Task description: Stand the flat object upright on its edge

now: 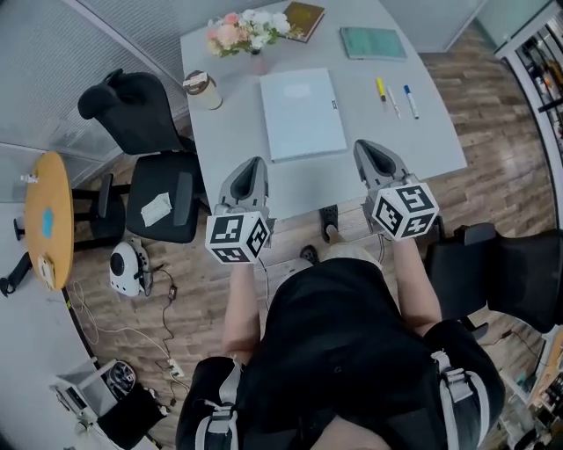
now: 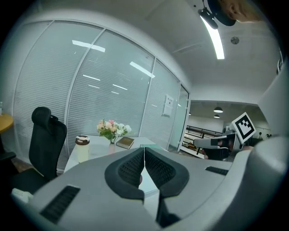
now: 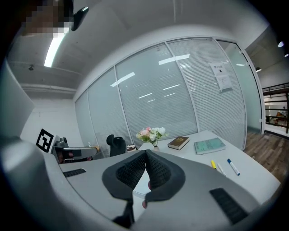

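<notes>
A flat, pale white-blue rectangular object (image 1: 302, 112) lies face down in the middle of the grey table (image 1: 431, 132). My left gripper (image 1: 255, 163) hovers at the table's near edge, just short of the object's near left corner. Its jaws are shut with nothing between them, as the left gripper view (image 2: 144, 150) shows. My right gripper (image 1: 368, 148) sits over the near edge beside the object's near right corner. It is also shut and empty in the right gripper view (image 3: 146, 152). Neither gripper touches the object.
At the table's far end stand a flower vase (image 1: 246, 31), a lidded cup (image 1: 202, 90), a brown book (image 1: 303, 19) and a green book (image 1: 373, 42). Two markers (image 1: 396, 95) lie right of the object. Black chairs (image 1: 154, 176) (image 1: 501, 272) flank the table; a round yellow table (image 1: 48, 220) stands far left.
</notes>
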Motion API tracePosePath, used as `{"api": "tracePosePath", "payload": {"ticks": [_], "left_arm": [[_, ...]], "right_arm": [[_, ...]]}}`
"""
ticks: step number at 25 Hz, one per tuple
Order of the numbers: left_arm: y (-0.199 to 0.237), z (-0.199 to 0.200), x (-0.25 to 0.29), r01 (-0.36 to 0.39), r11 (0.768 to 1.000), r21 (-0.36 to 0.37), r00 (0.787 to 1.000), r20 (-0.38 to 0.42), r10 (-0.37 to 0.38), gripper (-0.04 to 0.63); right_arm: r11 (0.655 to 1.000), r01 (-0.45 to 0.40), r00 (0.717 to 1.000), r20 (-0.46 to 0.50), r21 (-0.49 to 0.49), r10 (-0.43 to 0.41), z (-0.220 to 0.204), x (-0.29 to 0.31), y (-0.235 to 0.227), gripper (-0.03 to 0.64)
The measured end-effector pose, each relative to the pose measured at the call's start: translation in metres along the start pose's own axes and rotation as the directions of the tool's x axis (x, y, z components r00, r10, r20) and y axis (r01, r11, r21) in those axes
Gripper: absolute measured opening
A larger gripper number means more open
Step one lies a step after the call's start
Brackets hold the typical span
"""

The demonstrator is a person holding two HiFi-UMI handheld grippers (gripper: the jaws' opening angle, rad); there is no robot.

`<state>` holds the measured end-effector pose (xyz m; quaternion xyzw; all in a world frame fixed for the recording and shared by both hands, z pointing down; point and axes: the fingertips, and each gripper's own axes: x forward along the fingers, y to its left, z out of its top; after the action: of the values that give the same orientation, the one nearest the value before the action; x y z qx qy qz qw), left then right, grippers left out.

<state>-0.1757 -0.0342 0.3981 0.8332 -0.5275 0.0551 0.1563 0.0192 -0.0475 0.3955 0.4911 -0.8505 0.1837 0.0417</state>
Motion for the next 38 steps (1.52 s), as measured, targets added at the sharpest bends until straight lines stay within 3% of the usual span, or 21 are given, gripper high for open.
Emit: {"api": "tracePosePath", "payload": {"ticks": [13,20,30,38], "left_arm": [[0.023,0.023,0.103,-0.042,0.996,-0.082,0.998,-0.040,0.039,0.025],[0.028,-0.002,0.142,-0.097,0.988,-0.119,0.991,-0.108,0.084,0.025],[0.043,-0.050,0.143,-0.190,0.969,-0.155,0.963,-0.224,0.153,0.025],[0.071,-0.064,0.159,-0.182,0.969,-0.165,0.956,-0.259,0.136,0.025]], "right_arm": [[0.999,-0.038,0.998,-0.059,0.014,0.039,0.026,0.093,-0.086,0.018],[0.996,-0.076,0.987,-0.138,0.052,0.083,0.001,0.126,-0.117,0.018],[0.991,-0.065,0.961,-0.262,0.114,0.093,-0.058,0.152,-0.141,0.018],[0.994,-0.011,0.950,-0.308,0.109,0.044,-0.079,0.165,-0.151,0.018]]}}
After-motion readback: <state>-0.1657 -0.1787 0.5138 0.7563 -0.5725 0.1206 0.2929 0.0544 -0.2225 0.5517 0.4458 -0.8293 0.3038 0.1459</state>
